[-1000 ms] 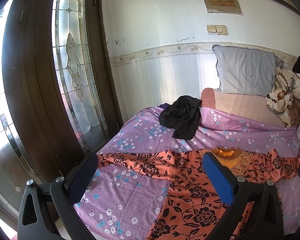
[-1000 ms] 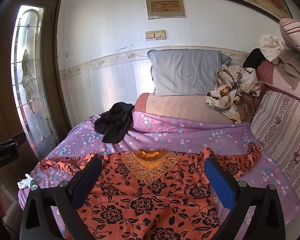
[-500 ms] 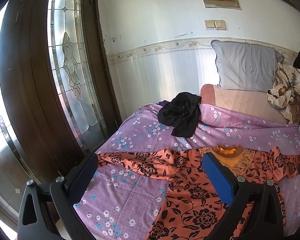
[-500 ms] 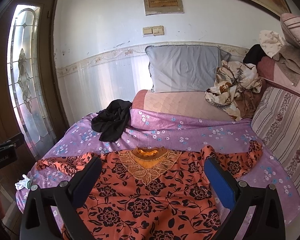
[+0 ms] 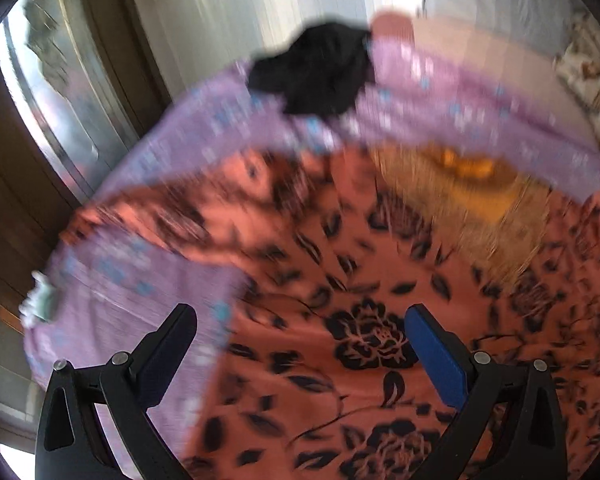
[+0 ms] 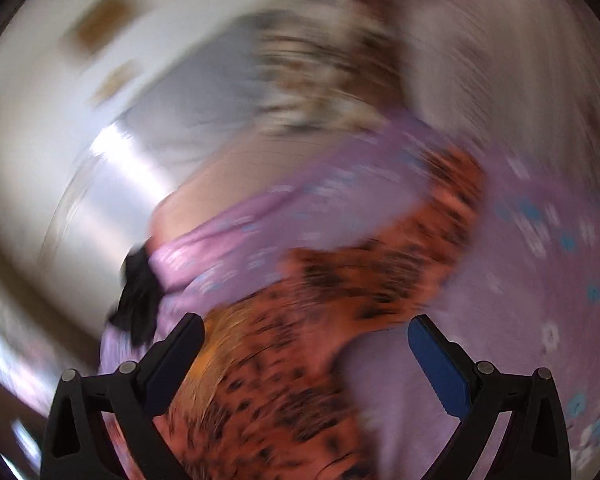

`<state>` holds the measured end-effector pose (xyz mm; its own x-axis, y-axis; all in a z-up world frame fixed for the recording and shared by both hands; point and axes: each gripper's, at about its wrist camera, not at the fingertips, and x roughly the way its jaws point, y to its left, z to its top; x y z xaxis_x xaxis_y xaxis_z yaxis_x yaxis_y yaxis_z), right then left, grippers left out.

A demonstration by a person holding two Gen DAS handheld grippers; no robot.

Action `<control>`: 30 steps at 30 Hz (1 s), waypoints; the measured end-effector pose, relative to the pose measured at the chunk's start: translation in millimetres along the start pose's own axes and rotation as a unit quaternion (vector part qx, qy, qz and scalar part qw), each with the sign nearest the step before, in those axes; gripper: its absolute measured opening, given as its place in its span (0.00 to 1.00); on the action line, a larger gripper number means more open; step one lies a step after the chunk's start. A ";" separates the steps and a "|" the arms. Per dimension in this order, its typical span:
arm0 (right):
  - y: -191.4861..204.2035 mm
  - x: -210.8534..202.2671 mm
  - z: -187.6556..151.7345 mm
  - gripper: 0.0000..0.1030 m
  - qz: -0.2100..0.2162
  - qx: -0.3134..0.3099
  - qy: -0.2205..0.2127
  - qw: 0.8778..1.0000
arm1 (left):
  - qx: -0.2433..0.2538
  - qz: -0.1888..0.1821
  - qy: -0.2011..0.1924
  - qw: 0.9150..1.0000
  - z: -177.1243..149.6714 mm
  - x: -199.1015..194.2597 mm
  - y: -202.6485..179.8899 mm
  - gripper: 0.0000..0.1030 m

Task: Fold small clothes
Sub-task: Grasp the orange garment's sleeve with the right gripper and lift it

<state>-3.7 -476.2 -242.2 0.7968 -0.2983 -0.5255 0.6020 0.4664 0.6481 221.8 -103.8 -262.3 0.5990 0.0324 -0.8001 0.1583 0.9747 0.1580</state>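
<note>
Now we hold both grippers, left gripper [image 5: 300, 330] and right gripper [image 6: 305, 340], wide open and empty; we should grasp each sleeve of the orange black-flowered blouse [image 5: 380, 300] at its end.

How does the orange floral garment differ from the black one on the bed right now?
The orange floral garment is spread out flat across the near part of the purple sheet; the black garment sits bunched in a heap at the far edge. The orange one is patterned with dark flowers and covers far more of the bed; the black one is plain and compact. Both lie on the sheet, and neither open gripper, left or right, holds either.
</note>
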 end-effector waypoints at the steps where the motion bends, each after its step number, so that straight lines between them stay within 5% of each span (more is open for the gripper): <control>1: -30.6 8.9 10.6 0.98 0.014 0.064 -0.001 0.998 | 0.003 0.006 0.006 1.000 -2.2 13.3 -5.2 1.00; 4: -98.6 29.9 31.6 0.84 0.027 0.192 -0.014 0.981 | 0.021 0.014 0.019 1.000 -2.6 37.9 -15.6 1.00; 8: -137.4 56.0 57.1 0.70 -0.005 0.237 -0.030 0.971 | 0.015 -0.001 0.049 0.999 3.9 60.4 -19.6 1.00; 11: -129.5 75.0 78.3 0.70 -0.043 0.200 -0.035 0.978 | 0.014 -0.001 0.059 0.998 3.4 71.2 -25.4 1.00; 15: -86.3 117.3 103.6 0.70 -0.154 0.066 -0.013 0.986 | -0.024 -0.012 0.066 0.997 1.5 74.1 -24.5 1.00; 17: -72.0 135.5 106.9 0.71 -0.214 0.007 -0.002 0.977 | -0.033 -0.015 0.054 0.998 -2.4 74.4 -22.5 1.00; 21: -80.8 184.3 110.1 0.71 -0.342 -0.062 0.042 0.937 | -0.032 -0.012 0.040 0.999 -9.6 70.8 -24.5 1.00; 22: -89.7 189.8 109.0 0.73 -0.343 -0.057 0.046 0.936 | -0.032 -0.012 0.042 0.999 -9.7 70.5 -25.3 1.00; 24: -96.1 184.0 108.8 0.57 -0.332 -0.051 0.006 0.942 | -0.033 -0.012 0.046 0.998 -9.7 69.8 -22.0 1.00; 25: -97.2 181.7 110.9 0.27 -0.329 -0.044 0.002 0.943 | -0.033 -0.011 0.049 0.998 -8.1 71.1 -22.0 1.00; 26: -98.4 178.2 113.1 0.15 -0.306 -0.034 0.000 0.951 | -0.033 -0.011 0.054 0.998 -6.5 72.2 -20.8 1.00; 30: -110.1 149.4 117.6 0.10 -0.203 0.044 -0.031 0.978 | -0.019 -0.017 0.062 0.998 8.3 70.8 -19.3 1.00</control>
<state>55.2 -670.1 -327.2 0.4920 -0.4951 -0.7162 0.8689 0.2273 0.4397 267.7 -122.2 -317.2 0.4909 0.0233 -0.8709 0.1454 0.9834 0.1082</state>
